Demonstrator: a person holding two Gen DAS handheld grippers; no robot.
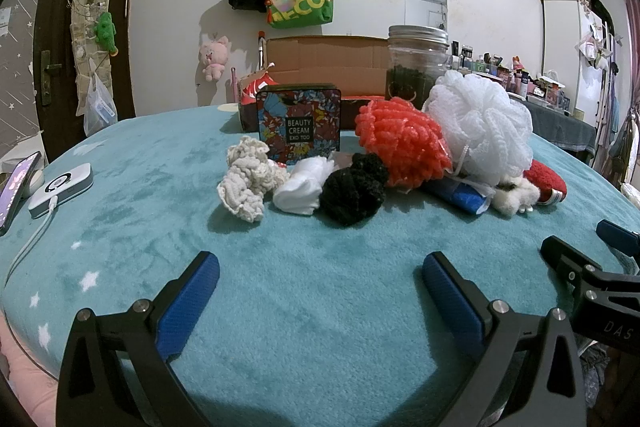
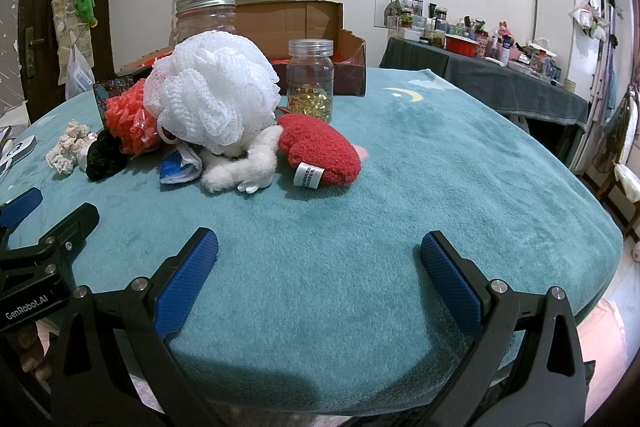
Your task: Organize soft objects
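The left hand-held gripper (image 1: 320, 271) is held released, jaws wide apart, above bare teal cover on the desk (image 1: 140, 187). The right hand-held gripper (image 2: 319, 247) is likewise released and empty, near the front edge. The soft objects are bunched at mid-desk: a cream scrunchie (image 1: 248, 183), a white cloth (image 1: 302, 185), a black scrunchie (image 1: 354, 187), a red-orange puff (image 1: 404, 141), a white mesh puff (image 1: 482, 125) and a red plush piece (image 2: 320, 151), each touching its neighbour. A floral tin (image 1: 299, 125) and an open cardboard box (image 1: 324, 65) are set behind them. A capsule jar (image 2: 311, 79) is set just behind the plush. Open cover is seen between grippers and pile, and across the right half to the rounded edge.
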